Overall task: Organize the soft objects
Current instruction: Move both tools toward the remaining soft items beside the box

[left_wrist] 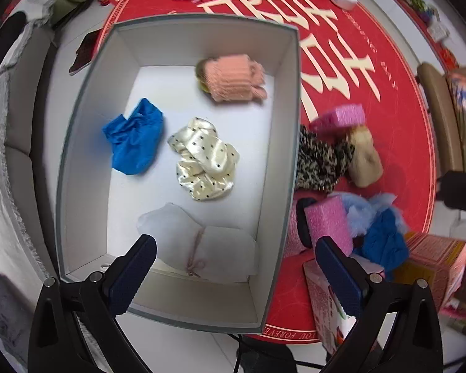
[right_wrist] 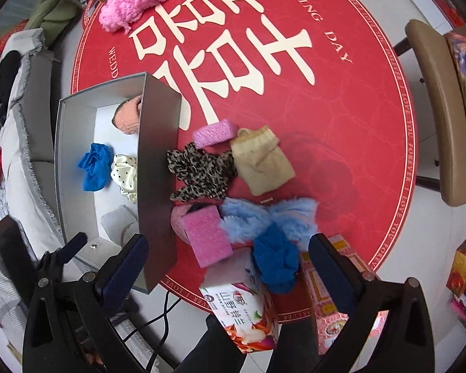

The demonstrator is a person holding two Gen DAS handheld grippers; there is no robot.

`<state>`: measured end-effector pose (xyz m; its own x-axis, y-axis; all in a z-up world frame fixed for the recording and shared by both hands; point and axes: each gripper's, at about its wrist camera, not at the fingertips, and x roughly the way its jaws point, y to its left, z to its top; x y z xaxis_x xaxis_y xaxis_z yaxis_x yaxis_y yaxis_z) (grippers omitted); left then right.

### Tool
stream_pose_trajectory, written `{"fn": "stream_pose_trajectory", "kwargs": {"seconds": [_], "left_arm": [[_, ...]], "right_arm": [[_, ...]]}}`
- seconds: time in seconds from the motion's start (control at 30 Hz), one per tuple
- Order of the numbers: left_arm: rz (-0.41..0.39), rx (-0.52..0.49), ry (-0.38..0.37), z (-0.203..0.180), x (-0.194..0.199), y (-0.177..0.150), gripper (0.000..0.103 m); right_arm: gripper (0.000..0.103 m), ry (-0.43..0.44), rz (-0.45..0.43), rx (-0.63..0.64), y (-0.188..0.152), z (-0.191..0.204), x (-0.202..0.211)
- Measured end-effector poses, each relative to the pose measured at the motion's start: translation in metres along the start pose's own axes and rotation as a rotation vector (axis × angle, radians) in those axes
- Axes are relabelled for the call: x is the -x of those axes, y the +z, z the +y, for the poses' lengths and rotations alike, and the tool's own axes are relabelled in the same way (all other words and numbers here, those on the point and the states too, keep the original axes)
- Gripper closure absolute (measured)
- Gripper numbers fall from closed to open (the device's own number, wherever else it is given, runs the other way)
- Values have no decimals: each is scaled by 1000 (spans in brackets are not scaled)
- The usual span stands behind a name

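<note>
A grey box (left_wrist: 290,143) (right_wrist: 158,168) stands on a red round mat. Inside lie a blue cloth (left_wrist: 135,138), a cream dotted scrunchie (left_wrist: 203,160), a peach knitted piece (left_wrist: 233,77) and a white pad (left_wrist: 202,242). My left gripper (left_wrist: 236,264) is open and empty, above the box's near end. My right gripper (right_wrist: 228,258) is open and empty, above the pile right of the box: a leopard scrunchie (right_wrist: 202,174), a beige knit (right_wrist: 262,163), pink sponges (right_wrist: 206,236), light blue fluff (right_wrist: 264,214) and a dark blue cloth (right_wrist: 275,258).
A pink fluffy scarf (right_wrist: 136,1) lies at the mat's far side. Printed cartons (right_wrist: 245,310) stand at the near edge of the mat. A brown chair (right_wrist: 441,108) is at the right, a grey sofa (right_wrist: 25,143) at the left.
</note>
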<state>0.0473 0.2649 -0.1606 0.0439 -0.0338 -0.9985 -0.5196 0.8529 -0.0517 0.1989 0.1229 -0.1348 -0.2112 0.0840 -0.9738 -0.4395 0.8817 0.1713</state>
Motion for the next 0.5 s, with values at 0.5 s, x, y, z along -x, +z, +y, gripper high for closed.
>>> {"fn": "stream_pose_trajectory", "kwargs": {"seconds": [0.5], "left_arm": [[91,-142,163,-13,-48,-25,0]], "right_arm": [[0,-2,11,-24,-14,-19,2]]}}
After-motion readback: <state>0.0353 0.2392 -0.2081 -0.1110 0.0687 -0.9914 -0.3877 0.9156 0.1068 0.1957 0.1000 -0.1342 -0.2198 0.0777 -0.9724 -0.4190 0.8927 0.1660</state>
